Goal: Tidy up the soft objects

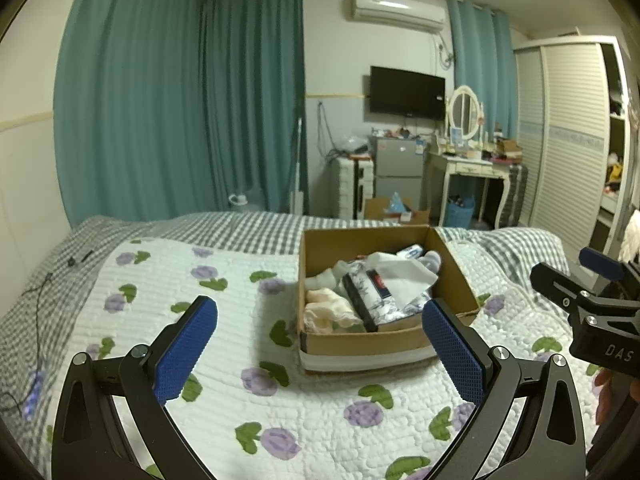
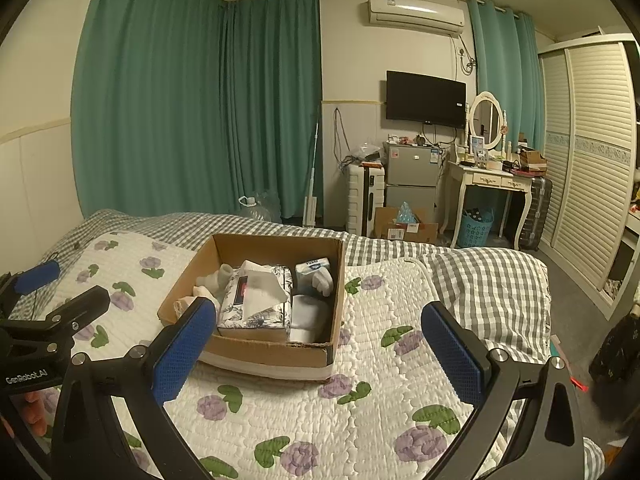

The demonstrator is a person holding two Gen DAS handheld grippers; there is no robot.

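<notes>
Currently open brown cardboard box (image 1: 386, 280) of soft items lies ahead between both released grippers, left gripper (image 1: 320, 350) and right gripper (image 2: 318, 350); left-of-centre for right fingers, neither clearly nearer.

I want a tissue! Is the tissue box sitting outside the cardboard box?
No, the tissue box sits inside the cardboard box, among the socks.

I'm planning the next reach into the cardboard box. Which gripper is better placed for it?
Probably the left gripper: the cardboard box lies straight ahead between its open fingers. From the right gripper, also open and empty, the box sits off to the left.
</notes>
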